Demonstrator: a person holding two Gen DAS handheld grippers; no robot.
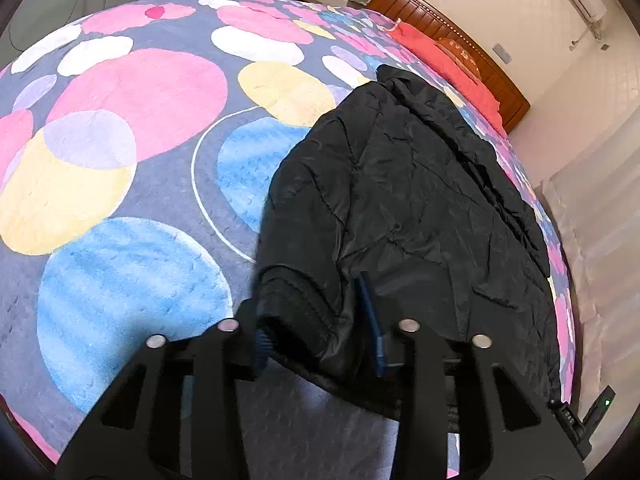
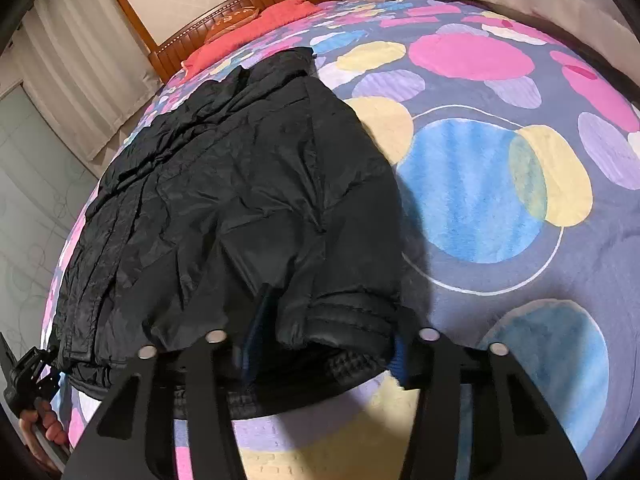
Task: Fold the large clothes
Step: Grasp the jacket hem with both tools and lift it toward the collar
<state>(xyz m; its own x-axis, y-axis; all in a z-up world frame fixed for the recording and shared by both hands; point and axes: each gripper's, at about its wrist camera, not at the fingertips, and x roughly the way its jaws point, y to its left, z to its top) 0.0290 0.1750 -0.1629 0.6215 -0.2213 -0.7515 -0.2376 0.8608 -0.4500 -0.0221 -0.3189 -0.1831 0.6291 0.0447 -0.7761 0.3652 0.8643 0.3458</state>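
Observation:
A black puffer jacket (image 1: 404,200) lies on a bed, collar toward the headboard; it also shows in the right wrist view (image 2: 224,184). My left gripper (image 1: 320,344) stands at the jacket's near hem with a fold of the black fabric between its blue pads (image 1: 372,320), jaws still fairly wide. My right gripper (image 2: 320,344) is at the ribbed cuff or hem (image 2: 344,320), with that bunched fabric between its blue pads (image 2: 256,328). The other hand-held gripper (image 2: 32,372) shows at the far left of the right wrist view.
The bed carries a grey blanket (image 1: 132,160) with large pink, blue and yellow circles, seen too in the right wrist view (image 2: 480,184). A red pillow (image 1: 448,64) lies by the wooden headboard (image 1: 480,48). The bed edge and pale floor (image 1: 600,240) are to the right.

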